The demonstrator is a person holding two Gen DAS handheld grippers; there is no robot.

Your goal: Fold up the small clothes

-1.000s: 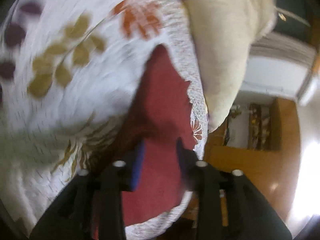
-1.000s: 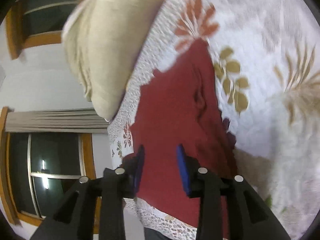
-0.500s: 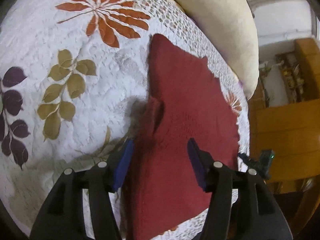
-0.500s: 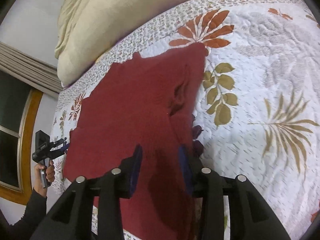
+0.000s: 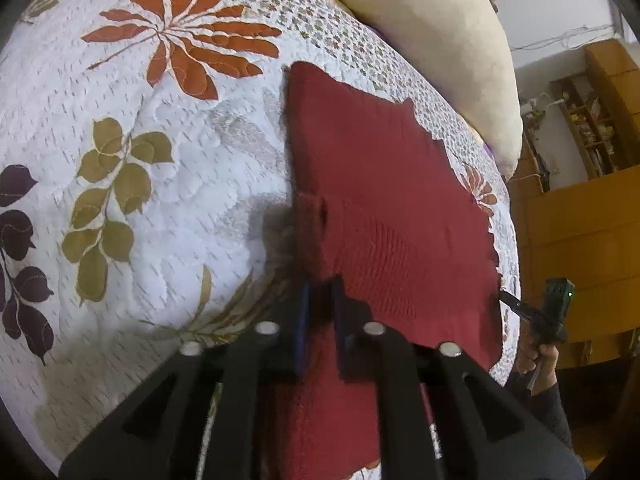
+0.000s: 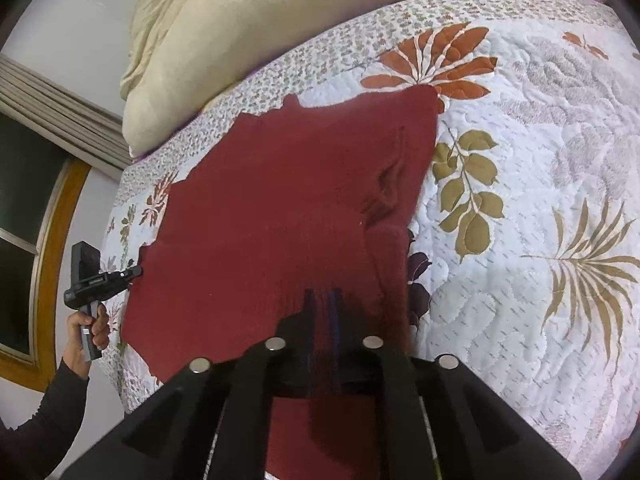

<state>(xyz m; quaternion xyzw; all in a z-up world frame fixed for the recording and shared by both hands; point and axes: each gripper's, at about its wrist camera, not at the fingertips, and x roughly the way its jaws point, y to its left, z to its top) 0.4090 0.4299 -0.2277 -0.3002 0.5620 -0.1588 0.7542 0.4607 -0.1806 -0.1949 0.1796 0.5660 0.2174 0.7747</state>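
Left wrist view, left to right: leaf-print quilt [image 5: 168,208], then the red knitted garment [image 5: 380,184] lying flat on it, one long edge against the bare quilt and the other close to the bed's edge, below a beige pillow [image 5: 440,40]. The left gripper [image 5: 322,320] sat at the garment's quilt-side edge, its fingers drawn close with a ridge of red knit pinched between them. At far right, a hand [image 5: 540,356] held another pistol-grip device [image 5: 554,312] near the garment's outer edge; whose it was could not be told. Right wrist view, left to right: the same kind of device [image 6: 92,276], held by a hand in a dark sleeve [image 6: 48,408], its tip touching the garment's side; then the garment [image 6: 280,200], puckered near its quilt-side edge; then the right gripper [image 6: 322,312] at the near hem, fingers nearly together and apparently nipping knit, though blur hid the contact itself. Judgement on handling: light, soft, limp and somewhat stretchy; it would sag and drag rather than hold shape, and the quilting would likely grip it. Not fragile or slippery. Best taken at corners or along the hem, both layers within the pinch, lifted clear before folding over.
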